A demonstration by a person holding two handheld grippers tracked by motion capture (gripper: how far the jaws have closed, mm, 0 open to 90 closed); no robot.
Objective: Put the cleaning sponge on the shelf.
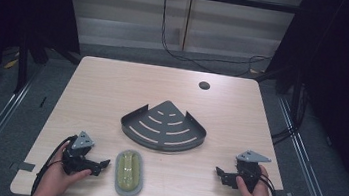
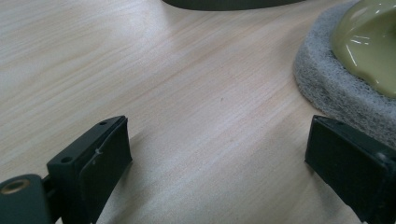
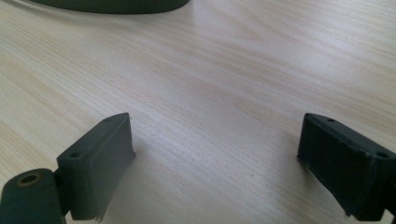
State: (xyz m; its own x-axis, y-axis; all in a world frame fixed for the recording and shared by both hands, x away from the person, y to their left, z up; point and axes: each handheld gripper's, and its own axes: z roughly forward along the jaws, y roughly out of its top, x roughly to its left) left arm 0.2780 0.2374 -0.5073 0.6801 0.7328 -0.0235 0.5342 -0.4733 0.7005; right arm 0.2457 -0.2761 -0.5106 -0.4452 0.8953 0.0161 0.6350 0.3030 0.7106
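A person sits at a wood table [image 1: 113,85] and holds a gripper in each hand. The left gripper [image 1: 102,164] rests low near the front edge of the table, and its jaws are spread wide with nothing in between. Just beside it, to its right, lies a sponge [image 1: 129,172]. The sponge is a long oval with a grey, fuzzy bottom and a shiny yellow-green top. It lies flat, near the front edge of the table. In the left gripper view the sponge [image 2: 327,88] is very close to the right jaw, but one cannot tell if they touch. Bare wood shows between the two jaws. The right gripper [image 1: 220,174] rests on the other side of the table, well apart from the sponge. Its jaws are spread wide too, and in the right gripper view there is just wood between them. Both grippers point toward the middle of the table. Behind the sponge, in the middle of the table, sits a dark rack [image 1: 164,125]. It is shaped like a fan, with a round front wall and curved slots in its floor. The rack is empty. Farther back, there is a small dark hole [image 1: 204,85] in the table top.
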